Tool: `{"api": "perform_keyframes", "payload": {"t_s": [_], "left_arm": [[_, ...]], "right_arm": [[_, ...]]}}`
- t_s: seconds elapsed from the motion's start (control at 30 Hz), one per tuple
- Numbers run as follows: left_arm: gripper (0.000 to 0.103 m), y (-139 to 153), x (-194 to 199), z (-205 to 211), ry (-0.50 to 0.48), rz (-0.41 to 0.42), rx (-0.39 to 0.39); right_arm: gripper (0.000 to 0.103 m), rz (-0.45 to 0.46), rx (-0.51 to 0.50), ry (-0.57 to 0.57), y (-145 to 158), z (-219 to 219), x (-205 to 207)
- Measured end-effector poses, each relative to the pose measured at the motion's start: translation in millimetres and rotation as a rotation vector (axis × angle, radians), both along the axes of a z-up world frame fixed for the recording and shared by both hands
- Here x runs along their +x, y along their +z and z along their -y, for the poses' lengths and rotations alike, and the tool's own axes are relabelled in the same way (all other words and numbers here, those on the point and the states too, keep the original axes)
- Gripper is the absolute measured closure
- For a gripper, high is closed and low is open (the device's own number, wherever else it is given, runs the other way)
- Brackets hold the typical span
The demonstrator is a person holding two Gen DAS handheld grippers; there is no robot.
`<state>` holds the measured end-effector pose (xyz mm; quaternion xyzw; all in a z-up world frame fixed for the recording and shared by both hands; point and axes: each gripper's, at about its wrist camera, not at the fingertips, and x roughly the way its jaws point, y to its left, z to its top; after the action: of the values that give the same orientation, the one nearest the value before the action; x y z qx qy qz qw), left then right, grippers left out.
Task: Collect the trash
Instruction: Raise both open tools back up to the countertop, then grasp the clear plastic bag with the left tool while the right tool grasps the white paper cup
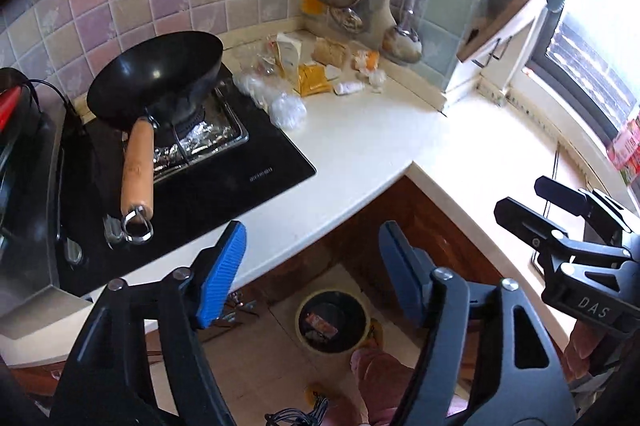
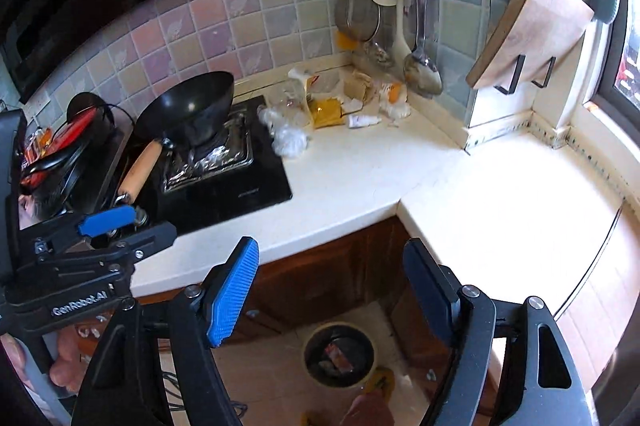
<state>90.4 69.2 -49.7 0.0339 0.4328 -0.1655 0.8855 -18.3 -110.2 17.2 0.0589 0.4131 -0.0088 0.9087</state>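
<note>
The left tool [image 1: 312, 278] has its jaws spread wide with nothing between the blue pads [image 1: 220, 274]. The right tool [image 2: 334, 290] is likewise wide apart and empty. Both hang over the inner corner of the white counter [image 1: 360, 145], above the floor. Below them on the tiled floor stands a round bin [image 2: 340, 354], already holding some wrappers. The remaining trash [image 1: 308, 73] lies well apart from both tools, heaped in the far corner of the counter against the tiled wall: a yellow packet [image 1: 314, 81], crumpled clear plastic [image 1: 286, 109], a small white bottle [image 1: 348, 88] lying on its side. Left of the heap, a black wok [image 1: 156, 73] with a wooden handle sits on the stove [image 1: 224, 181].
</note>
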Motion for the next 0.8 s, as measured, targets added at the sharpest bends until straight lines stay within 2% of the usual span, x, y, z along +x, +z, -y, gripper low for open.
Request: {"api": "perform_keyframes", "payload": {"t_s": [0.23,0.5,0.7,0.8], "left_arm": [[0.03,-4.1,44.6,9.6,0.061,-0.004,0.008],[0.029,-28.6,132.2,41.2,0.146,-0.047,0.048],[0.029,-61.2,213.8,63.8,0.214,-0.081,0.058],[0.029,-87.1,253.8,73.8,0.25,-0.109,0.069]], "right_arm": [[0.027,0.016,0.017,0.031,-25.4,20.9,61.0],[0.027,-0.005,0.018,0.071,-63.8,75.1,167.1],[0.027,-0.036,-0.007,0.062,-109.3,127.8,258.8],[0.027,-0.046,-0.05,0.065,-134.6,141.3,308.5]]}}
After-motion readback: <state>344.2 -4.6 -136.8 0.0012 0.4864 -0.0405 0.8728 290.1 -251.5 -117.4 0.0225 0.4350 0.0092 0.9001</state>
